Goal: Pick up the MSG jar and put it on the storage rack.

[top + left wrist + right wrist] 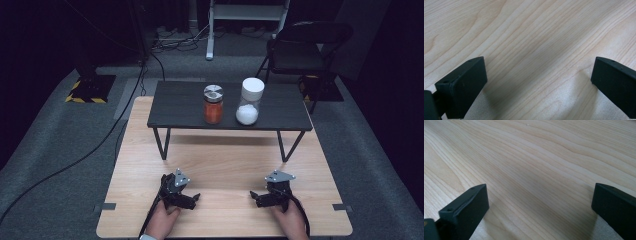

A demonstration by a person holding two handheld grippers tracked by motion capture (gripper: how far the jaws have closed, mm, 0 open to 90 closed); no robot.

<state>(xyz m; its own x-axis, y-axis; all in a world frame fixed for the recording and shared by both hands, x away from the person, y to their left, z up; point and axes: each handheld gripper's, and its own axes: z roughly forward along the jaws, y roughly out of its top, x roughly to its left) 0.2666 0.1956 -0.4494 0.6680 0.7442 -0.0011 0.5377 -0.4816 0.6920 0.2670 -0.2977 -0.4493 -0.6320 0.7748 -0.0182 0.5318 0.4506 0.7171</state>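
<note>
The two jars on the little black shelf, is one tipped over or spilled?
No, nothing stands out. The orange jar and the white jar stand upright, side by side but apart, on the black shelf, lids on, with no spill around them.

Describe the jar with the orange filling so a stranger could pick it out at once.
Find the light wooden table, then the small black shelf standing on thin legs at its far side. Two containers sit side by side on that shelf; the jar is the left one. It is shorter than the white container beside it, with a shiny metal lid and orange contents instead of a white cap and white powder.
</note>
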